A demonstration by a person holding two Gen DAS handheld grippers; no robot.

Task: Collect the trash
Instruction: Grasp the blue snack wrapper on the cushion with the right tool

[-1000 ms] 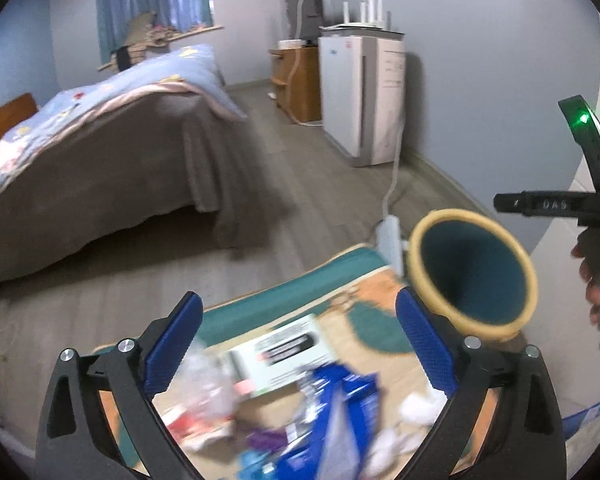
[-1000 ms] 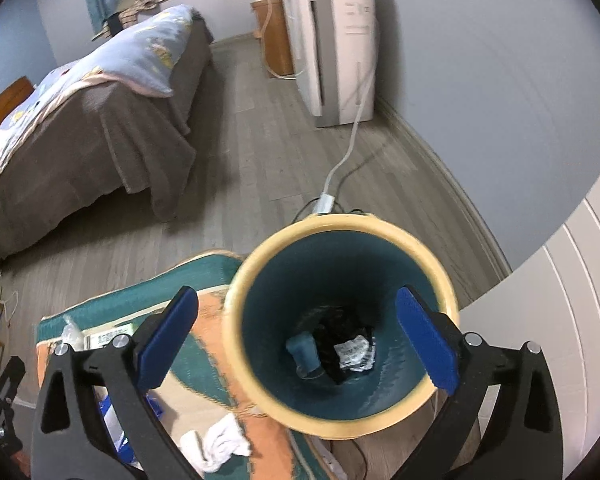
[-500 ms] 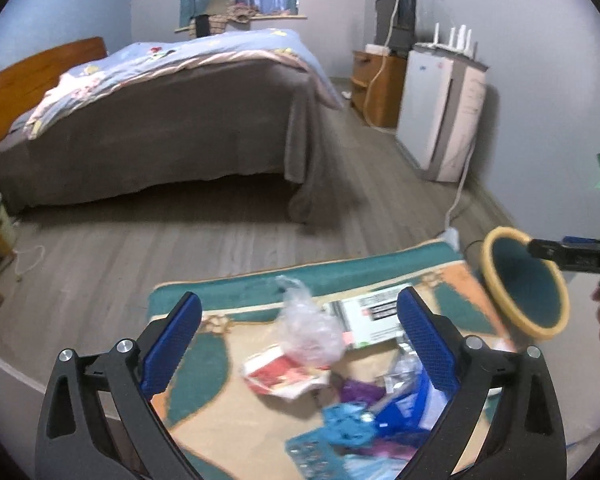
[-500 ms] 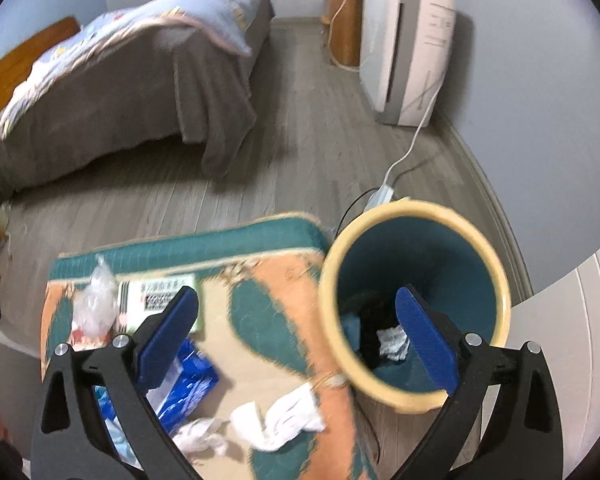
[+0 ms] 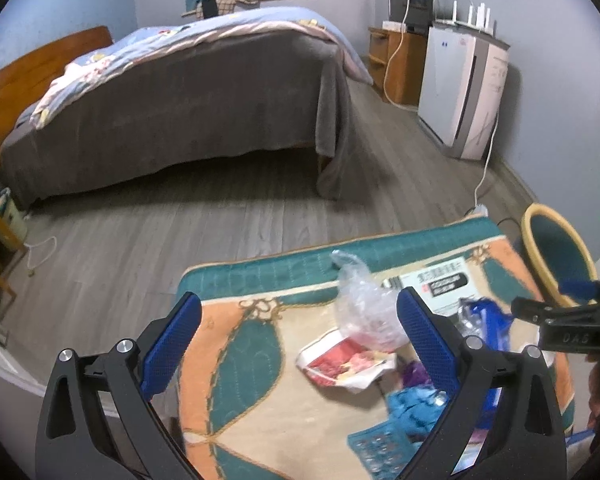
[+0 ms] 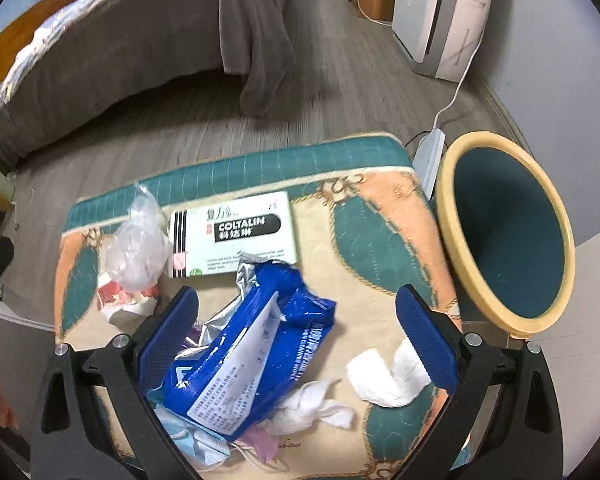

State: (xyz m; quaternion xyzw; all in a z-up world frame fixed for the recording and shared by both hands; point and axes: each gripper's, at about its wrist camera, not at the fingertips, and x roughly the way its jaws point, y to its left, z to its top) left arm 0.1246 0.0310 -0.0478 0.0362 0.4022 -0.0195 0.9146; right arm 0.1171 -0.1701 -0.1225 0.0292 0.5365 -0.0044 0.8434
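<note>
Trash lies on a patterned teal and orange mat (image 6: pixel 380 224): a blue foil wrapper (image 6: pixel 252 344), a white COLTALIN box (image 6: pixel 236 232), a clear plastic bag (image 6: pixel 140 240), a red and white wrapper (image 5: pixel 344 364) and crumpled white tissues (image 6: pixel 384 376). A teal bin with a yellow rim (image 6: pixel 508 236) stands at the mat's right edge. My right gripper (image 6: pixel 296 336) is open and empty above the blue wrapper. My left gripper (image 5: pixel 296 340) is open and empty above the mat's left part, near the clear bag (image 5: pixel 360 304). The bin also shows in the left wrist view (image 5: pixel 556 256).
A bed with a grey cover (image 5: pixel 180 108) fills the far left. A white appliance (image 5: pixel 464 92) and a wooden cabinet (image 5: pixel 400 64) stand along the right wall. A power strip and cord (image 6: pixel 432 152) lie beside the bin. Grey wood floor (image 5: pixel 180 232) lies between.
Both grippers swung left, away from the bin. The right gripper moved from over the bin's mouth to over the blue wrapper. The left view now takes in more mat and floor.
</note>
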